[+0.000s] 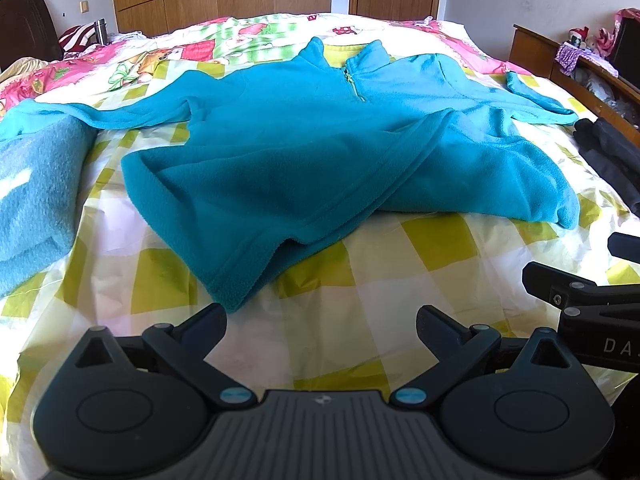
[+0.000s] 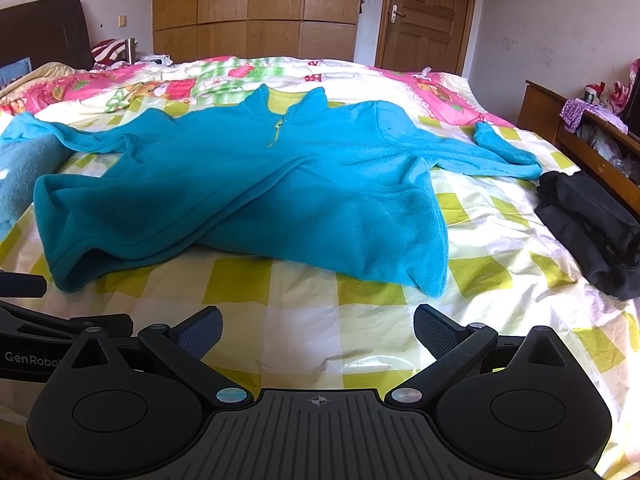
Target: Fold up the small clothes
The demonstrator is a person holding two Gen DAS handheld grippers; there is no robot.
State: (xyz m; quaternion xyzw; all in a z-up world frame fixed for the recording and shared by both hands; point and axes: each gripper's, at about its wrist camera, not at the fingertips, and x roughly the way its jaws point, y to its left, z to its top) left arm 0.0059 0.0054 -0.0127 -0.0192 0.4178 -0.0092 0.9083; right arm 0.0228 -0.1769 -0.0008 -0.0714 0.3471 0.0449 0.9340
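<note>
Spread front-up across the bed (image 1: 400, 280), collar toward 12 o'clock: the fleece (image 1: 288, 152) (image 2: 248, 200), teal, short zip at the neck. One sleeve out toward 9 o'clock, the other toward 3 o'clock with its cuff bent back. Hem rumpled, one corner flopped toward 6 o'clock, the right side folded over itself. Left tool (image 1: 322, 326) spread wide, gripping nothing, low over the checked sheet (image 1: 436, 240), just short of that hem corner. Right tool (image 2: 318, 326) likewise wide open and empty, hovering above the sheet, clear of the hem. Folded blue cloth (image 1: 32, 200) at 9 o'clock, touching the sleeve end. Dark pile (image 2: 592, 232) at 3 o'clock, near the bent cuff. Wardrobe (image 2: 256, 12) and door (image 2: 428, 12) beyond at 12.
</note>
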